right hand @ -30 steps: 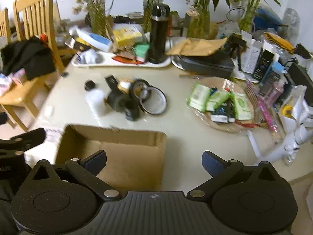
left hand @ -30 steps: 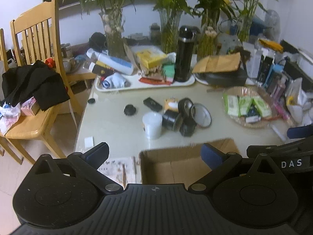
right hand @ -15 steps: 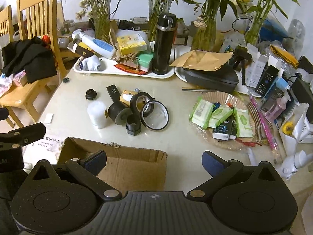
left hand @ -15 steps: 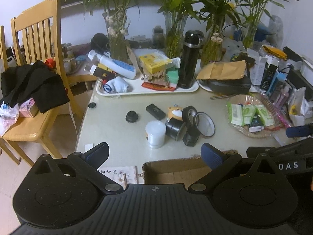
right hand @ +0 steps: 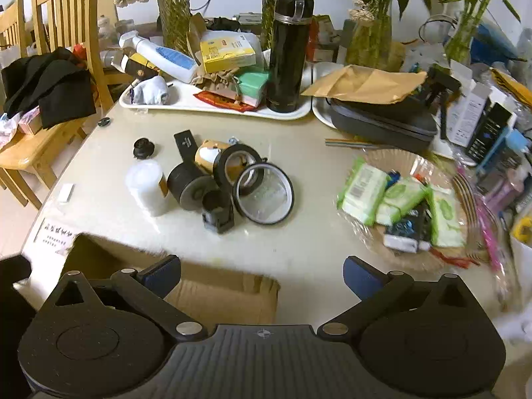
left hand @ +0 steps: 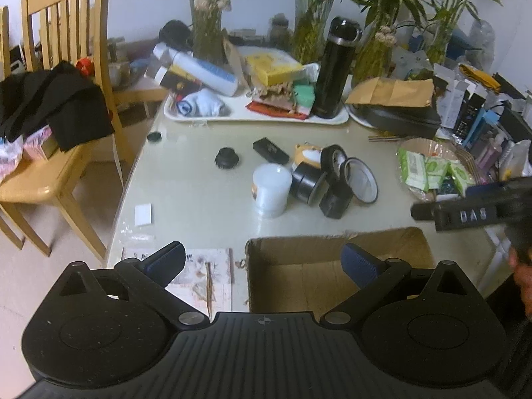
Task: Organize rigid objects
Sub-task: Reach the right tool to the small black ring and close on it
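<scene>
Both the left gripper (left hand: 262,261) and right gripper (right hand: 262,271) hung with jaws spread, holding nothing. A cardboard box (left hand: 332,266) sat at the table's (left hand: 193,193) near edge; tape rolls (right hand: 237,163) clustered mid-table.

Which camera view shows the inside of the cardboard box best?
The left wrist view: the cardboard box opens toward it, showing inner walls and floor. The right wrist view shows only its outer side and rim.

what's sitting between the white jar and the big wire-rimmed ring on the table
In the right wrist view, the black tape rolls and a small black block lie between white jar and ring.
</scene>
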A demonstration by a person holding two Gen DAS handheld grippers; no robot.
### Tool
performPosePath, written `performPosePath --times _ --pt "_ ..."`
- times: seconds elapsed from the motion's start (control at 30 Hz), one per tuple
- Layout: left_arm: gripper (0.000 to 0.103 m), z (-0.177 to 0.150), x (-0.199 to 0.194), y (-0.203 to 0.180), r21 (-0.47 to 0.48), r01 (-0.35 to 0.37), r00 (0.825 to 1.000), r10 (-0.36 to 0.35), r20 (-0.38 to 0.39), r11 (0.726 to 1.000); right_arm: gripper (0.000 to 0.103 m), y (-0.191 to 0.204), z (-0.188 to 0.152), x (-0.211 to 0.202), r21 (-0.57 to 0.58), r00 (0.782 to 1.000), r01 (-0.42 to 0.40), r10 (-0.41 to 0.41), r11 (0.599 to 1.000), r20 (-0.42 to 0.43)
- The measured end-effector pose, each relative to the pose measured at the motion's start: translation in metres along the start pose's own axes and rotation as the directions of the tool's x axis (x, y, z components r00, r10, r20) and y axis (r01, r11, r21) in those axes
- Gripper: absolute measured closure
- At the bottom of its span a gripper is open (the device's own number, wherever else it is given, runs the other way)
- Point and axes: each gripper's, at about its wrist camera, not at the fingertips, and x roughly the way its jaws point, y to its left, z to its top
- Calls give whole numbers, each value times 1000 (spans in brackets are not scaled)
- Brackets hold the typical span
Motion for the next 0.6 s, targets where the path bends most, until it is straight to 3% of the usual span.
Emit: performPosePath --times 0.37,0.6 --pt "1 -17 13 13 -35 2 999 -4 -36 999 0 -14 17 61 -22 992 -101 103 995 72" --pt "1 -25 17 15 -29 20 999 -21 -44 999 3 -8 25 101 -87 987 -149 154 985 48"
